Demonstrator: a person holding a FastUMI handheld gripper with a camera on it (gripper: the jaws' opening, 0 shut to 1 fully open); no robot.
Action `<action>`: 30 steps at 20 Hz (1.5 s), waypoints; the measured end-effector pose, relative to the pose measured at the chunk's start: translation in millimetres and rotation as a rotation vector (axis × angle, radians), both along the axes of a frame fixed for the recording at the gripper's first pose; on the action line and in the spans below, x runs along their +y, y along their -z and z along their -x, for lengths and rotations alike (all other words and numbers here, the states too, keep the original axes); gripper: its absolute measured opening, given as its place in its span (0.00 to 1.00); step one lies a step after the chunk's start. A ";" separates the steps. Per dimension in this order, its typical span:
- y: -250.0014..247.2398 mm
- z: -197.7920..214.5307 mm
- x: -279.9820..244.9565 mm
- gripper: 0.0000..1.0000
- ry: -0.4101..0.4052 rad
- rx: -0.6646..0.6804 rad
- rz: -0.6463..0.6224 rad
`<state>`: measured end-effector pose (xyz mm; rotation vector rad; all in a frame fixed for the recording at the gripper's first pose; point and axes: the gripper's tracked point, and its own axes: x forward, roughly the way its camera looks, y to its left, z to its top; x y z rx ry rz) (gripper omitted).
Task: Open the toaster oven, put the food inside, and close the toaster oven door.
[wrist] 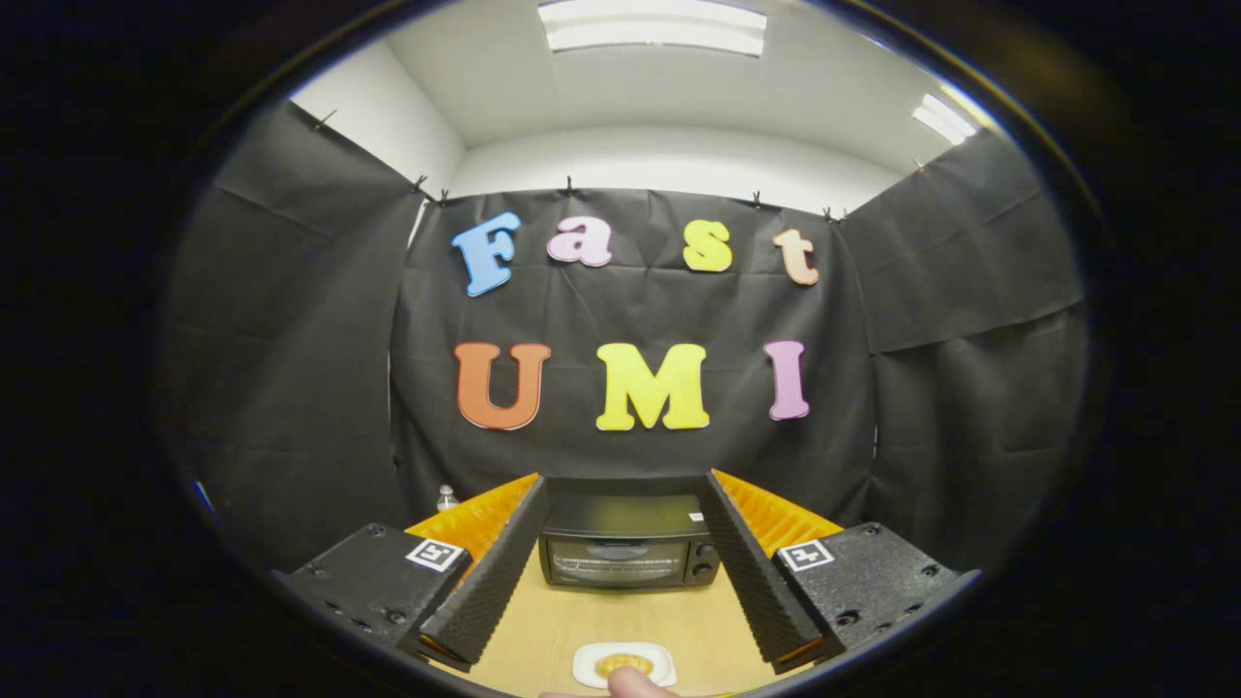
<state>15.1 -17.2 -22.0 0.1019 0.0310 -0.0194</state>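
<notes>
Nothing is begun: the toaster oven [628,551] sits shut at the bench's [543,620] far end, fingers [485,582] apart toward it, food [623,664] plated nearer (a fingertip [630,684] beside). Next, its door.

Matt black toaster oven [628,551] with glossy glass door, on a smooth wood-look table [543,620], ribbed matt black gripper [625,557] fingers [485,582] flanking it, glossy white plate [623,665] before it.

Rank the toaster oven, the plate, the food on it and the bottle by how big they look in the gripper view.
1. Toaster oven, door closed, beyond the open gripper.
2. Plate, near the camera, so its real size against the oven is unsure.
3. Food on the plate.
4. Bottle, far back and partly hidden; it looks close to the food in size.
</notes>
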 end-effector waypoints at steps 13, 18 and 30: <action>54.9 -72.1 -26.2 1.00 -0.050 0.039 -0.002; 74.7 -124.0 -35.2 1.00 -0.053 0.046 -0.063; 191.0 -261.7 -19.6 1.00 -0.041 0.178 -0.071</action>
